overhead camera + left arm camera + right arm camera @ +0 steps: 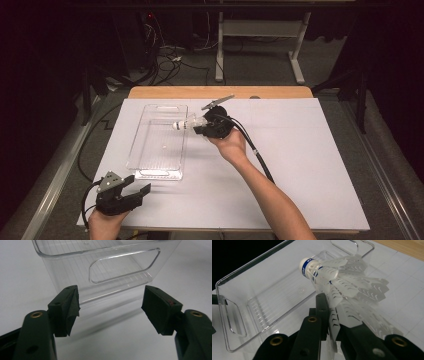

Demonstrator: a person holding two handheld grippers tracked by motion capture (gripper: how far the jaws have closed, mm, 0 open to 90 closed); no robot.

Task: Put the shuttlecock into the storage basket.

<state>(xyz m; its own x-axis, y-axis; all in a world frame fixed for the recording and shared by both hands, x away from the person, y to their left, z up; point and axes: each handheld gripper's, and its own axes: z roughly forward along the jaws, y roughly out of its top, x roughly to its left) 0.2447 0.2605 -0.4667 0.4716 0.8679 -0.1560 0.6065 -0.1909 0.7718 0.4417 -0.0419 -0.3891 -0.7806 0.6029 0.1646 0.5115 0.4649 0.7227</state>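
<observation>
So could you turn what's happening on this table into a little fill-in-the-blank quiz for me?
1. The right gripper is shut on a white ____.
2. Its rounded cork tip points toward a clear plastic ____ lying on the white sheet.
3. The left gripper, near the bin's cut-out handle, has its jaws ____.
4. Inside, the bin is ____.

Missing words: shuttlecock; bin; open; empty

The right gripper [199, 125] holds a shuttlecock [184, 124] over the clear bin's [150, 165] right rim.
</observation>
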